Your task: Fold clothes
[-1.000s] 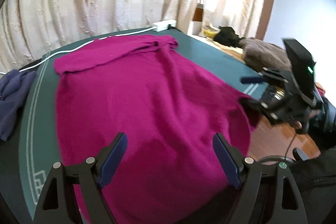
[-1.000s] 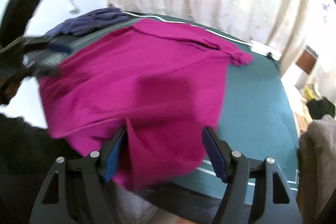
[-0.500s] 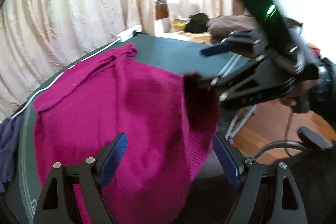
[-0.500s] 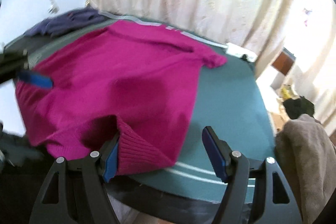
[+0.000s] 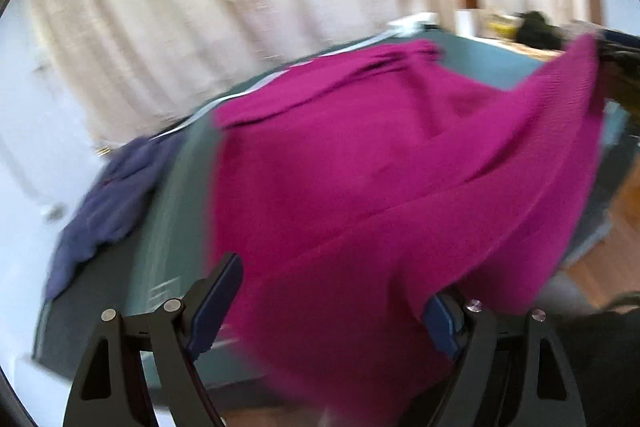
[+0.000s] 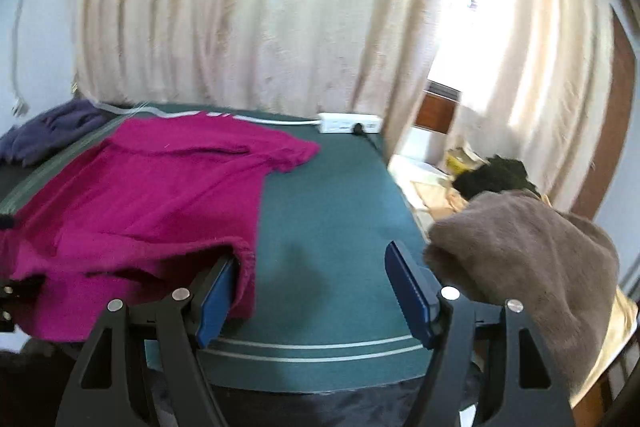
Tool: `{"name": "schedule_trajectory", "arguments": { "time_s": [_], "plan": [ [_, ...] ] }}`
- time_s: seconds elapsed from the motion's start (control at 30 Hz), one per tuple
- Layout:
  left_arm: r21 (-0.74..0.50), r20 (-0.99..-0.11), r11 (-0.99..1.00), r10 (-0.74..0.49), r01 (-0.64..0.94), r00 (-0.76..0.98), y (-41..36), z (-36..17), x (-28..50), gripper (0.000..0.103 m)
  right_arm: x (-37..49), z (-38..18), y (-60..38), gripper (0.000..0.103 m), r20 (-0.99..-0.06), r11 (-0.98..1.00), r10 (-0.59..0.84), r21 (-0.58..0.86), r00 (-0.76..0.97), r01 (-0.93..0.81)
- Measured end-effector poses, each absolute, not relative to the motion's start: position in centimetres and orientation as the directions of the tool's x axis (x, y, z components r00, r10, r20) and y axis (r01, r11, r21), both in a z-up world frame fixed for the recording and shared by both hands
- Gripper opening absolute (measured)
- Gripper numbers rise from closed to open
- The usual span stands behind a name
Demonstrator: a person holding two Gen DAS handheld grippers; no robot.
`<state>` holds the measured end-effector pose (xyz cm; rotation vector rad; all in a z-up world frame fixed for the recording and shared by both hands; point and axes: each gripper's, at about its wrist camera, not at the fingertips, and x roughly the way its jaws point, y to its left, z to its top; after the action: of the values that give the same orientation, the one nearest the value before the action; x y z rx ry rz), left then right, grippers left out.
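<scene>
A magenta knit sweater [image 5: 360,179] lies on the green table [image 6: 332,195], its collar end toward the curtain. In the left wrist view its near hem bulges up between the fingers of my left gripper [image 5: 332,307], whose jaws stand wide apart, and its right corner is lifted toward the frame's right edge. In the right wrist view the sweater [image 6: 140,195] lies left of my right gripper [image 6: 308,291], which is open; the hem corner hangs against the left pad [image 6: 216,295]. The left wrist view is motion-blurred.
A purple garment [image 5: 108,203] lies at the table's far left. A brown folded garment [image 6: 532,259] sits right of the table, with a black item [image 6: 496,175] behind it. A white power strip [image 6: 348,123] and cable lie at the back edge. Curtains hang behind.
The sweater's right hem corner has been lifted off the table edge. The right wrist view has swung right, so the sweater now sits left of its fingers. The left view panned left.
</scene>
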<state>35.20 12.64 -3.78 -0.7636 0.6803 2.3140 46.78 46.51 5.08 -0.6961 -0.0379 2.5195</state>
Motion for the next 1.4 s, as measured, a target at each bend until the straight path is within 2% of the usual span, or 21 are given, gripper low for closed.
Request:
{"name": "schedule_trajectory", "arguments": {
  "time_s": [0.07, 0.17, 0.23, 0.3, 0.4, 0.5, 0.7, 0.8, 1.0, 1.4],
  "plan": [
    [0.269, -0.645, -0.735, 0.342, -0.622, -0.683, 10.3, -3.5, 34.3, 0.085, 47.3, 5.4, 47.4, 0.074, -0.47, -0.855, 0.497, -0.122, -0.73, -0.504],
    [0.272, -0.62, -0.791, 0.292, -0.548, -0.728, 7.1, -2.7, 33.2, 0.085, 47.7, 5.5, 48.4, 0.065, -0.485, -0.853, 0.481, -0.068, -0.73, -0.517],
    [0.252, -0.573, -0.825, 0.294, -0.506, -0.765, 5.0, -1.2, 32.8, 0.085, 47.8, 5.6, 48.8, 0.053, -0.495, -0.855, 0.467, -0.039, -0.733, -0.518],
    [0.247, -0.512, -0.847, 0.299, -0.471, -0.805, 3.8, 0.4, 32.7, 0.085, 47.7, 5.8, 48.4, 0.032, -0.498, -0.871, 0.438, -0.029, -0.748, -0.491],
    [0.265, -0.409, -0.865, 0.299, -0.425, -0.862, 2.9, 2.8, 32.7, 0.085, 47.7, 6.2, 46.6, 0.016, -0.46, -0.885, 0.438, -0.07, -0.772, -0.46],
    [0.247, -0.357, -0.869, 0.33, -0.429, -0.874, 1.7, 4.9, 32.0, 0.085, 48.5, 8.0, 45.4, 0.016, -0.377, -0.875, 0.475, -0.106, -0.795, -0.472],
    [0.198, -0.267, -0.877, 0.382, -0.439, -0.885, -0.3, 8.1, 30.8, 0.084, 49.7, 10.7, 45.2, 0.016, -0.293, -0.862, 0.5, -0.077, -0.815, -0.501],
    [0.221, -0.215, -0.879, 0.379, -0.423, -0.9, -0.3, 8.9, 30.9, 0.083, 49.4, 11.1, 44.4, 0.014, -0.273, -0.859, 0.508, -0.096, -0.817, -0.502],
    [0.205, -0.167, -0.877, 0.406, -0.434, -0.899, -0.1, 10.4, 30.1, 0.083, 49.1, 12.4, 44.2, 0.014, -0.243, -0.847, 0.53, -0.103, -0.812, -0.522],
    [0.177, -0.107, -0.879, 0.43, -0.443, -0.896, 2.1, 13.7, 25.9, 0.083, 44.8, 15.6, 45.1, 0.014, -0.204, -0.836, 0.548, -0.105, -0.811, -0.539]
  ]
}}
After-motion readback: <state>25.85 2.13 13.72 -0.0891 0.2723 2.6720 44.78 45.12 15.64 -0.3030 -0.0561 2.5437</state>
